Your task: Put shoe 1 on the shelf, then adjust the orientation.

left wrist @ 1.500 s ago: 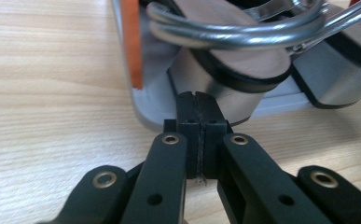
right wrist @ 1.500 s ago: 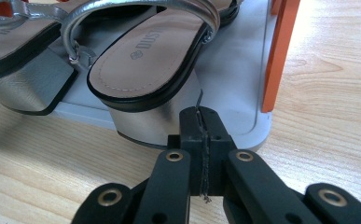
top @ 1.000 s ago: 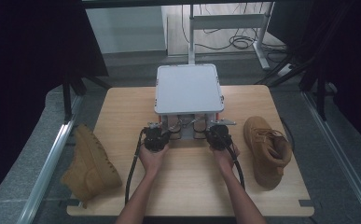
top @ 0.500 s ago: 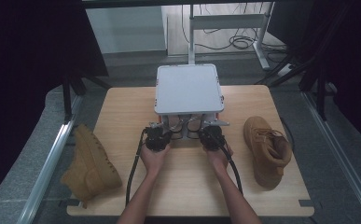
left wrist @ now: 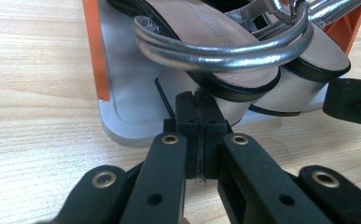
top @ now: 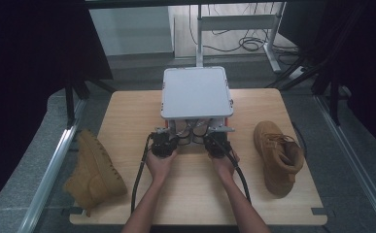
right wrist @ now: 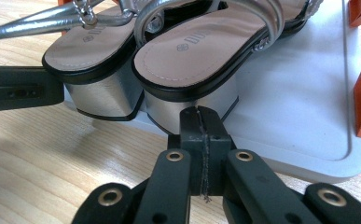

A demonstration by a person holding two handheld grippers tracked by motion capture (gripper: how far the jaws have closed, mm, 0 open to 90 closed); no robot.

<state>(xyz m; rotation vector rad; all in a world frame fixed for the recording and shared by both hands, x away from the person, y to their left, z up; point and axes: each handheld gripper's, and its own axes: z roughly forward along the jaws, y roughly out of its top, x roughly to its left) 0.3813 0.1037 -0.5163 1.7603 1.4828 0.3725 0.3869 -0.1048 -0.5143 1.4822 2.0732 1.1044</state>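
Two silver heeled sandals (right wrist: 192, 60) lie side by side on the grey lower tray (right wrist: 299, 116) of a small rack with orange posts (left wrist: 95, 51); the rack's grey top plate (top: 195, 92) covers them in the high view. My left gripper (left wrist: 199, 116) is shut with nothing in it, its tips just short of one sandal's silver heel (left wrist: 229, 109). My right gripper (right wrist: 201, 126) is shut too, right at the other sandal's heel (right wrist: 169, 112). Seen from above, the left gripper (top: 168, 135) and the right gripper (top: 213, 137) sit at the rack's near edge.
A tan boot (top: 93, 167) lies on its side off the wooden table's (top: 127, 116) left edge. A second tan boot (top: 278, 155) stands on the right part of the table. Black cables (top: 139, 174) trail from the grippers toward the person.
My right gripper has shifted a little left along the rack's near edge. The left gripper has barely moved.
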